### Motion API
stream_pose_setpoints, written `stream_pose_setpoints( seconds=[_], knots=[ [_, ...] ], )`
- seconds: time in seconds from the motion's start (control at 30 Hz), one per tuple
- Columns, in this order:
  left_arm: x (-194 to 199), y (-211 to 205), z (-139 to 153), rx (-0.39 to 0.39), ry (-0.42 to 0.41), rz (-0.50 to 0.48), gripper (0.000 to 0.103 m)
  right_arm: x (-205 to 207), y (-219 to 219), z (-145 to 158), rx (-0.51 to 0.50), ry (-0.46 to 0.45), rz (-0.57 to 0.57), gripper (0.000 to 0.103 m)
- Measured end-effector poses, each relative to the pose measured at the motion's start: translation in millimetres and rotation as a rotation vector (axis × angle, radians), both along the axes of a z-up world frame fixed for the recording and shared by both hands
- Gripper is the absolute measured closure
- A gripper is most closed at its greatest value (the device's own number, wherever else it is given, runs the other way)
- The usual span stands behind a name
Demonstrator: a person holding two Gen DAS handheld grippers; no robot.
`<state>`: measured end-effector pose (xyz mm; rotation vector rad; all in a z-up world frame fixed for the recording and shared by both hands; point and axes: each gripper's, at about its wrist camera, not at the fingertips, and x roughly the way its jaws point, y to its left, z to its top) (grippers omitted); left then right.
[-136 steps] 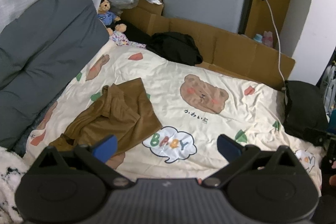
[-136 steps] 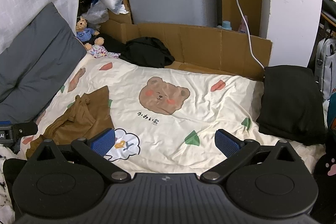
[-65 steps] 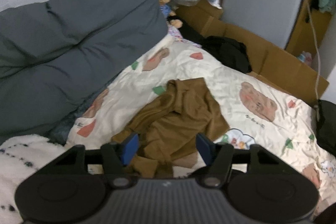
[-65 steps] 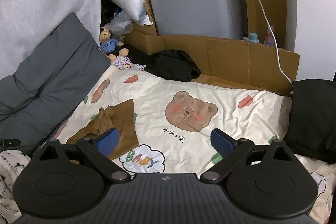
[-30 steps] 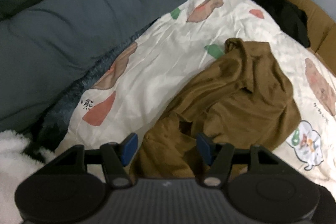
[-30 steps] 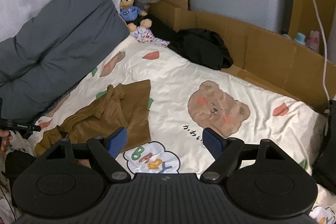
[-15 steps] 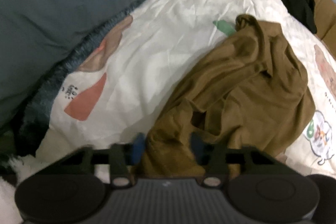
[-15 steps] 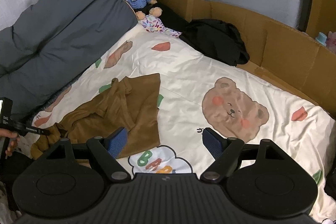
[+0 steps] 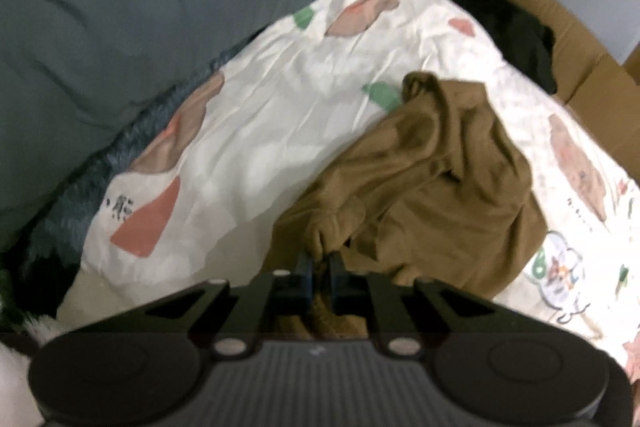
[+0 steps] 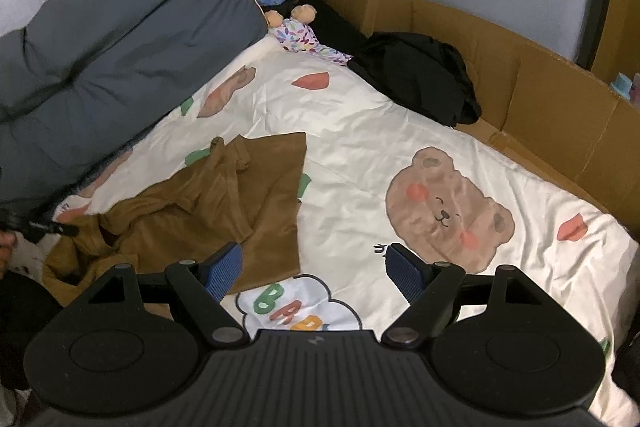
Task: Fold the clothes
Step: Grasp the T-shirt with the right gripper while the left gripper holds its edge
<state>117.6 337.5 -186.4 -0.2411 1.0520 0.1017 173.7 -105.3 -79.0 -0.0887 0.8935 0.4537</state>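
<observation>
A: Starting at the left edge of the bed, what's there?

B: A puffy grey quilt point(image 10: 120, 39) banked along that side, smooth and stitched in channels. Beside it, the cream bedsheet point(image 10: 360, 147) with cartoon bears, thin and creased.

A: And the garment?

B: A brown top point(image 10: 224, 195), soft and limp, lies rumpled on the sheet near the left edge and the front corner. It isn't folded: one flat panel with a straight hem at the far end, bunched ridges and a lumpy wad at the near end. Its long axis runs from that near-left wad away toward the middle of the bed.

A: Which gripper is on it?

B: The left gripper point(image 9: 320, 267). Its jaws are pressed together on a fold of the brown cloth at the near end, so the rest of the top stretches ahead of it and to its right.

A: The right one?

B: The right gripper point(image 10: 316, 267) hovers with its blue ribbed pads spread wide, holding nothing. The top's near right corner lies just ahead of its left finger, so that corner looks like its closest hold for spreading the cloth flat.

A: Further right?

B: Bare sheet, a black heap of clothing point(image 10: 420, 79) by the far edge, then cardboard point(image 10: 540, 87) walls
</observation>
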Motion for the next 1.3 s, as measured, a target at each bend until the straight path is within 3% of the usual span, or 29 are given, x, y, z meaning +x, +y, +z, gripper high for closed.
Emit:
stream_pose_setpoints(
  seconds=[0.5, 0.87, 1.3],
  knots=[
    [-22.9, 27.1, 35.7, 0.019, -0.088, 0.113, 0.097, 26.0, 31.3, -28.2, 0.000, -0.016, 0.182, 0.020],
    [-36.1, 34.9, 46.7, 0.014, -0.106, 0.144, 0.097, 82.9, 110.3, -62.2, -0.004, -0.092, 0.393, 0.020],
    [-36.4, 28.3, 42.7, -0.001, -0.116, 0.125, 0.097, 102.5, 186.9, -112.9, -0.148, -0.193, 0.656, 0.020]
  ],
)
